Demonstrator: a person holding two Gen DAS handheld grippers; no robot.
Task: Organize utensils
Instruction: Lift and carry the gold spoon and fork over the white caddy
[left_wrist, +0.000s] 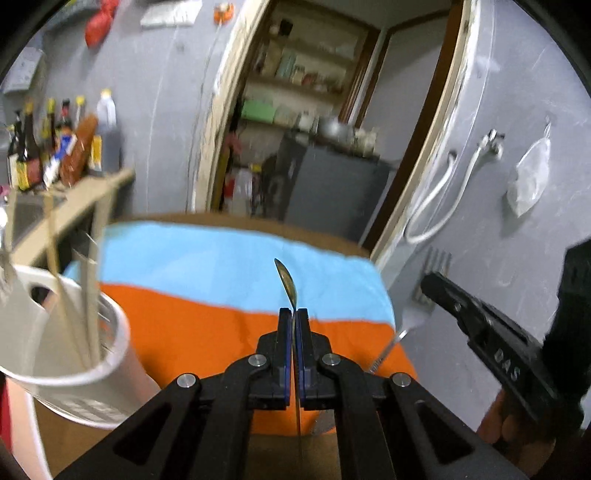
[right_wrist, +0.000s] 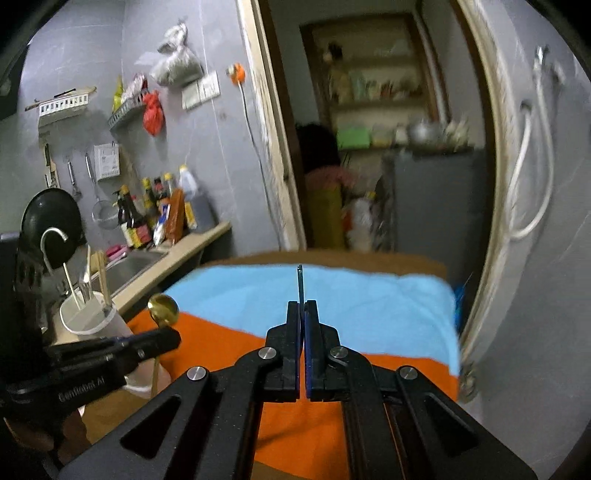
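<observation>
My left gripper (left_wrist: 294, 314) is shut on a gold spoon (left_wrist: 285, 278), seen edge-on with its bowl pointing up and away, lifted above the orange and blue cloth (left_wrist: 207, 325). In the right wrist view that spoon (right_wrist: 164, 308) shows its round bowl above the left gripper (right_wrist: 171, 338). My right gripper (right_wrist: 302, 306) is shut on a silver fork (right_wrist: 300, 282), also edge-on; from the left wrist view the fork (left_wrist: 430, 284) shows its tines beside the right gripper (left_wrist: 434, 286). A white utensil holder (left_wrist: 66, 369) with chopsticks stands at the left, and it appears again as the holder (right_wrist: 88, 321).
The cloth lies on a brown table (right_wrist: 369, 256). A counter with a sink (right_wrist: 144, 260) and sauce bottles (right_wrist: 155, 218) runs along the left wall. An open doorway (right_wrist: 369, 147) lies ahead. A white hose (left_wrist: 436, 206) hangs on the right wall.
</observation>
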